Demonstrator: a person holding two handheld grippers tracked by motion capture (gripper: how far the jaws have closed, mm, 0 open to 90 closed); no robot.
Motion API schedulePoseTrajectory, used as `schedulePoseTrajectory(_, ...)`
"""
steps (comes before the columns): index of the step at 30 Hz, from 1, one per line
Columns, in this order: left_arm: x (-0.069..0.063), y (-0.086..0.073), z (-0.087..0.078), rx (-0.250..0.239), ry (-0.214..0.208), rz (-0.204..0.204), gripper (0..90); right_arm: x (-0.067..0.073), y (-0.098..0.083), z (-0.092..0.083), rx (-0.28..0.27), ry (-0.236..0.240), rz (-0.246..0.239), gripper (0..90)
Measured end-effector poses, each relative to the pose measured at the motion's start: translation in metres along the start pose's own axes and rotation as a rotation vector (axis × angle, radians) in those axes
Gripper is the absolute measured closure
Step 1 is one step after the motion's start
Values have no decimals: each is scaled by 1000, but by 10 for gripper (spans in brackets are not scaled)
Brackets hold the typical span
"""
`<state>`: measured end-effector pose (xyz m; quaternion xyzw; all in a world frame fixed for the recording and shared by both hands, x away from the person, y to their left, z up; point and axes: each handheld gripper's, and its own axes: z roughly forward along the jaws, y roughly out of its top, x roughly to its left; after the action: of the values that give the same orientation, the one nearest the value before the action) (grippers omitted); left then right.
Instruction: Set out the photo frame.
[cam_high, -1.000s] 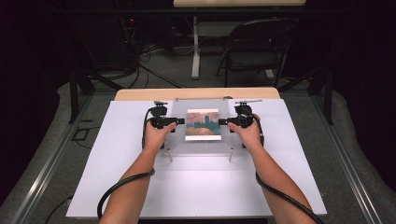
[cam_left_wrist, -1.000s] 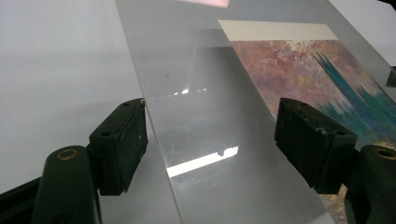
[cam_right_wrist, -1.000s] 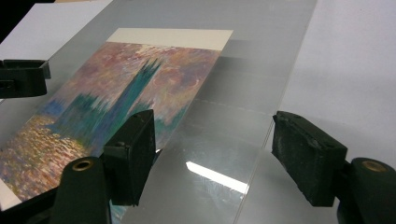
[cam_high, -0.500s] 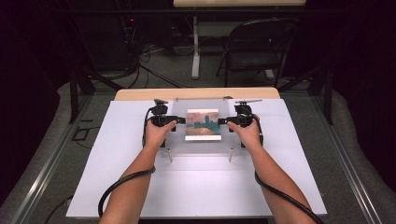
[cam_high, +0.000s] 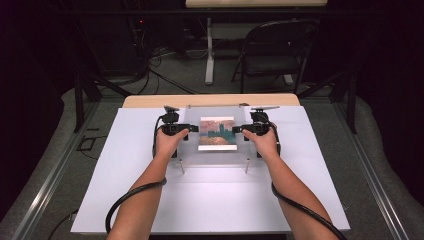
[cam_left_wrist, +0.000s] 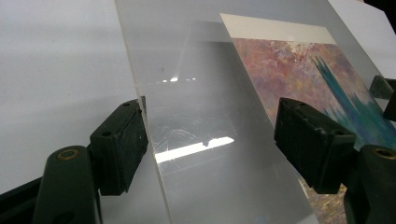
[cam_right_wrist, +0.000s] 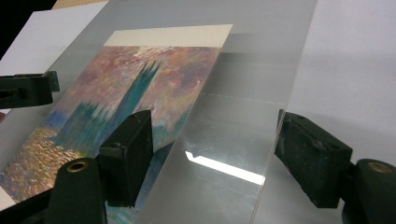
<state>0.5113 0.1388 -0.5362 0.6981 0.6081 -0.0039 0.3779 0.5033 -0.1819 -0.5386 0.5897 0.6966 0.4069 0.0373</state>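
Note:
A clear acrylic sheet lies over a painted print of a teal tower under a pink sky, on the white table top. Two thin pegs stand at the sheet's near corners. My left gripper is at the sheet's left edge and my right gripper at its right edge, pointing at each other. In the left gripper view the left gripper is open, its jaws wide apart either side of the sheet. The right gripper straddles the sheet the same way, open, beside the print.
A wooden table edge runs behind the white top. A dark folding chair and floor cables lie beyond it. Black cables trail from both grippers across the near table. White surface stretches left, right and in front of the sheet.

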Motion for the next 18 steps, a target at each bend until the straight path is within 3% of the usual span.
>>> schedulePoseTrajectory(18,2,3,3,13,-19,-16,255,-3,0,1,7,20,17,281)
